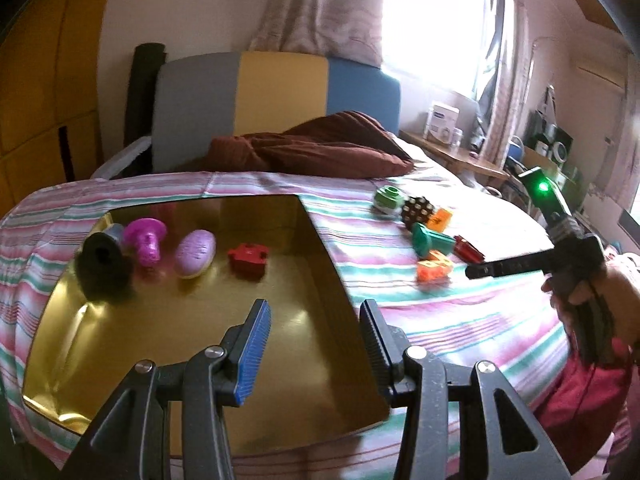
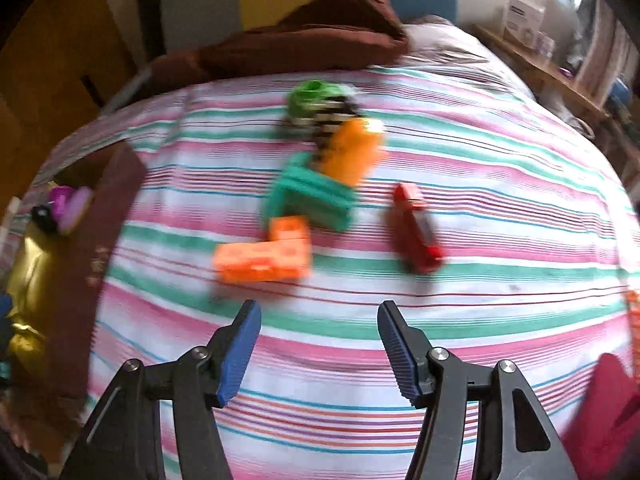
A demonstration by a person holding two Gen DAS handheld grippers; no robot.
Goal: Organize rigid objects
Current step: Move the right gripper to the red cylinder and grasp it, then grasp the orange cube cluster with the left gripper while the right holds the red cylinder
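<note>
Left hand-held gripper (image 1: pixel 316 344) is held over the gold tray (image 1: pixel 320 240) on the striped bed (image 1: pixel 460 300), jaws apart, nothing between them. In the tray are seen a black spool (image 1: pixel 102 266), magenta piece (image 1: pixel 146 240), lilac oval (image 1: pixel 195 253), red block (image 1: pixel 247 259). Right hand-held gripper (image 2: pixel 318 346) is held open and empty above the loose pile: orange blocks (image 2: pixel 264 258), teal piece (image 2: pixel 310 196), red piece (image 2: pixel 416 228), green ring (image 2: pixel 314 98).
</note>
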